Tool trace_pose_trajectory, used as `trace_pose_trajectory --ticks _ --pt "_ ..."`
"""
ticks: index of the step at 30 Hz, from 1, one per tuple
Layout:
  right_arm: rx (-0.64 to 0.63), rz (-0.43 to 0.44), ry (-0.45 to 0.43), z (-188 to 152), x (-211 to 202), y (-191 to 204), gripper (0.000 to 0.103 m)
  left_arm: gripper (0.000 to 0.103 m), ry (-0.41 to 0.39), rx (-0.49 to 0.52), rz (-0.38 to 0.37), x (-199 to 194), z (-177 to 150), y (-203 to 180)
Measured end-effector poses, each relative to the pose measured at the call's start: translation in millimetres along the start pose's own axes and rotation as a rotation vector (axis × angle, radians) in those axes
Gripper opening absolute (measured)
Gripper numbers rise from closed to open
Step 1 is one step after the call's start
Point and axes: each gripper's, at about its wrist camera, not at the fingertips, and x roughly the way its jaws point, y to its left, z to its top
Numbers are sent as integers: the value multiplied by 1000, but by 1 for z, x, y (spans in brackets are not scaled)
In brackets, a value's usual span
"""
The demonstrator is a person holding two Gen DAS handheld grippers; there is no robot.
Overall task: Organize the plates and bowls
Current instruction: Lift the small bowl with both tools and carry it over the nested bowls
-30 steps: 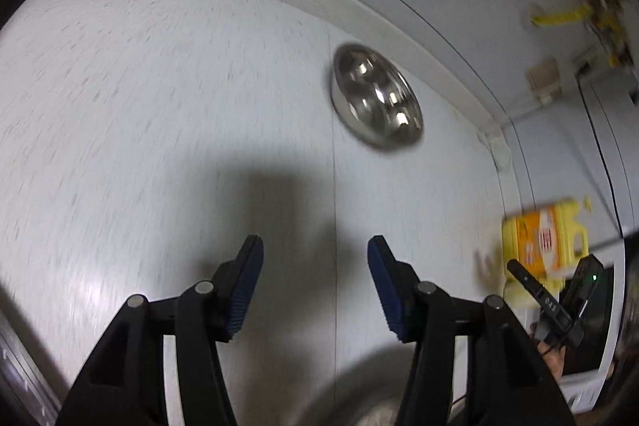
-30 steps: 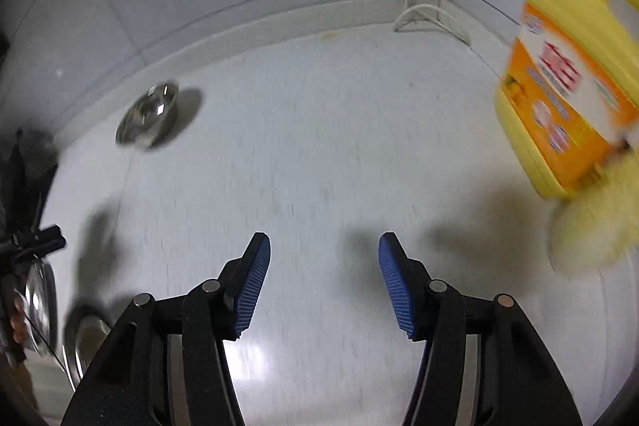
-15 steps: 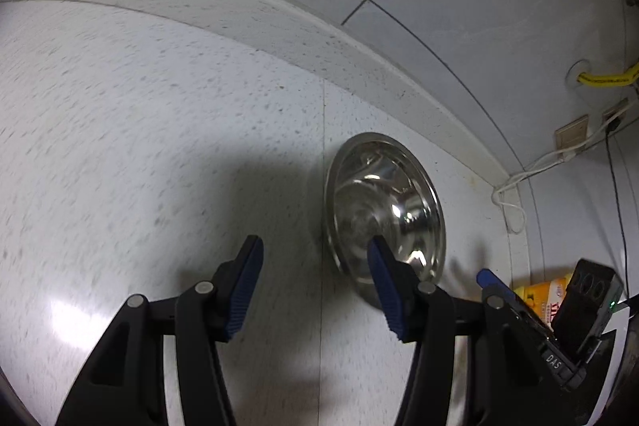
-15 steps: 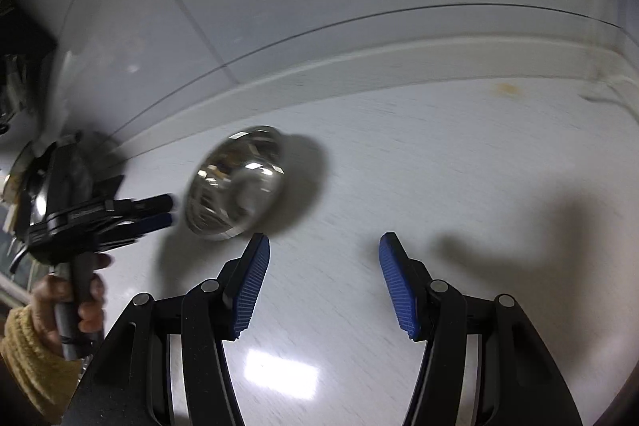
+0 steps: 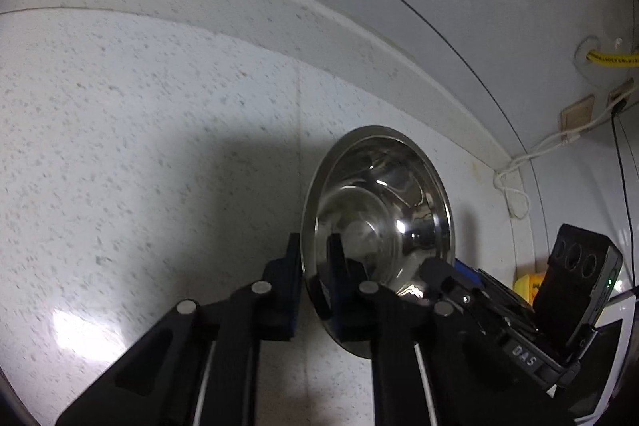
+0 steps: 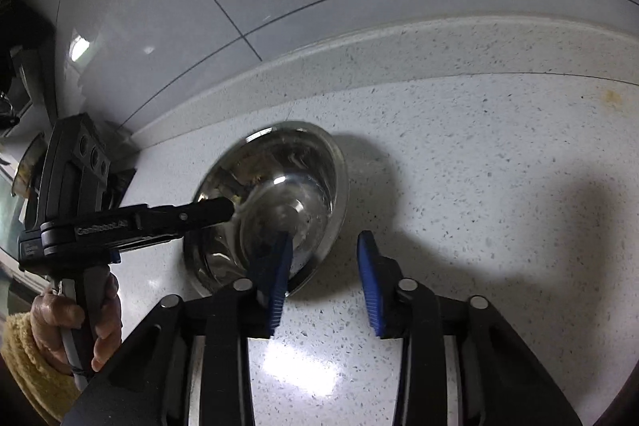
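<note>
A steel bowl stands on the white speckled counter close to the back wall. My left gripper is closing on the bowl's left rim, one finger outside the wall and one inside, pads against the metal. In the right wrist view the bowl has the left gripper on its left side. My right gripper straddles the near right rim; its jaws are closing, the left finger inside the bowl, a gap still showing to the right finger.
The tiled wall and raised backsplash run just behind the bowl. Wall sockets with a white cable, a yellow hose and a yellow bottle are at the right. A hand in a yellow sleeve holds the left gripper.
Both grippers have moved in on the bowl from either side. The left jaws went from wide apart to pinched on the rim. The right jaws narrowed around the opposite rim.
</note>
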Motion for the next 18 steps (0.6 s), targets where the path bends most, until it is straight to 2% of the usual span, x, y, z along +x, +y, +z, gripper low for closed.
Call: trace_pose_trajectory --ticks 3,7,11,18 --pt "-13 -1 8 -4 -4 1 16 7 25 28 1 0 -9 -10" --pt "-28 -5 36 -15 -18 0 16 7 83 26 -33 1 -28 -24" --pt "-28 -21 43 -31 -39 -2 16 8 167 57 -58 3 -62 -48" --pt "-34 -100 64 -83 -94 -6 16 8 269 133 -105 4 -113 -91"
